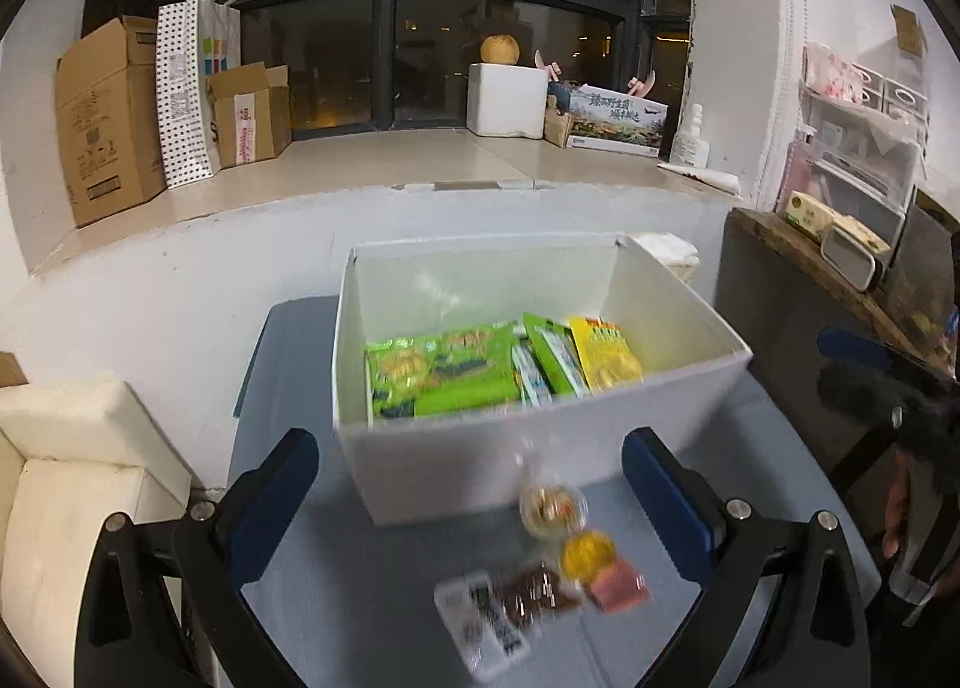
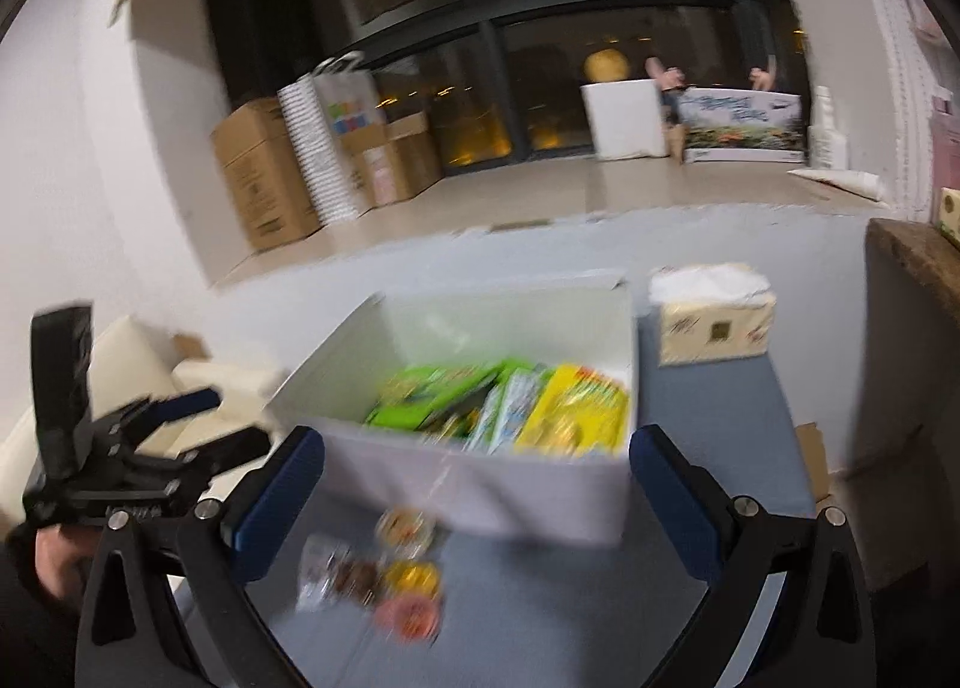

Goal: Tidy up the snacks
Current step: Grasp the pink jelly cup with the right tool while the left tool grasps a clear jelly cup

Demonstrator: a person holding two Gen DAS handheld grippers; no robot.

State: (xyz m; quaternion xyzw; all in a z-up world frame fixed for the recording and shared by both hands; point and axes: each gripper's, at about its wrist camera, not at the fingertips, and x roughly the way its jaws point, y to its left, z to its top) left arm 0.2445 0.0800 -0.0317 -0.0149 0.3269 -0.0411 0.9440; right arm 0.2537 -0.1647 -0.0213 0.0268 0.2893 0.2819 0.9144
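Two hand-held grippers face the same work area, both with blue-padded jaws spread wide and nothing between the pads. Left hand-held gripper (image 1: 471, 496) tilts down toward the grey-blue tabletop (image 1: 360, 598); right hand-held gripper (image 2: 477, 493) holds a like downward tilt, just beside it.

White open-topped rectangular box (image 1: 456, 472) stands on the tabletop, its near wall toward both cameras. Inside, green foil snack packets (image 1: 444, 370) lie flat to the left and a yellow snack packet (image 1: 603, 352) leans on edge at the right; likely sorted already, large flat packs filed together.

Loose small snacks remain outside, just in front of the box's near wall: a clear round cup of mixed pieces (image 1: 552, 508), a small yellow round sweet (image 1: 585, 556), a pink wrapped piece (image 1: 618, 586), a dark brown wrapped piece (image 1: 537, 598), a white printed sachet (image 1: 483, 622). Blur hides labels. They sit bunched, touching or nearly so, probably awaiting transfer.

In the right wrist view, a hand (image 2: 57, 562) grips the left tool's handle at lower left.

Judgement: next pick is the loose cluster; tight bunching may complicate singling one out.
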